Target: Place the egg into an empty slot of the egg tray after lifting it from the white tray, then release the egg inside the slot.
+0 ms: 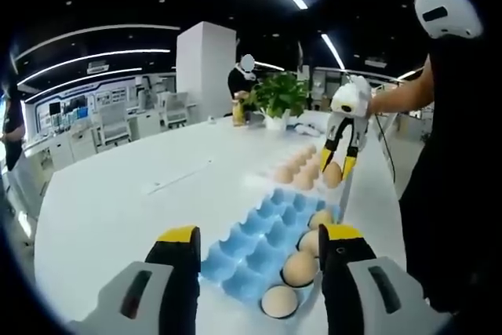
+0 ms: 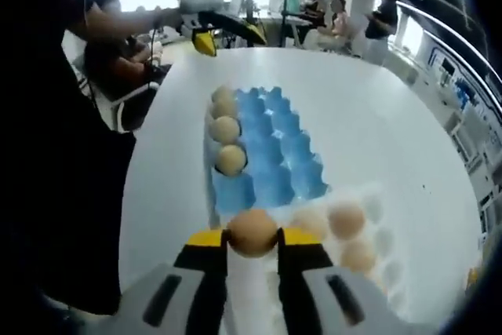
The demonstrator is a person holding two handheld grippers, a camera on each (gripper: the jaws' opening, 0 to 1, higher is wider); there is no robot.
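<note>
The jaws of our right gripper (image 2: 252,242) clamp an egg (image 2: 252,231) held just beside the near end of the blue egg tray (image 2: 271,154); our left gripper (image 1: 259,242), jaws spread and empty, hangs over that tray's opposite end, above the white surface (image 1: 125,194).

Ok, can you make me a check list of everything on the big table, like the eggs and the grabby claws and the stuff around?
Surface: white table, long, mostly bare.
Job's things: blue egg tray with four eggs along one edge, other slots empty; white tray beside it, some eggs inside; one egg held up above the trays.
Clutter: potted plant and a yellow bottle at the far end.
Grippers: right gripper shut on the egg; left gripper open, holding nothing, over the blue egg tray.
Cables: nothing seen.
Surroundings: a bright room with ceiling light strips, desks, people in the background.
</note>
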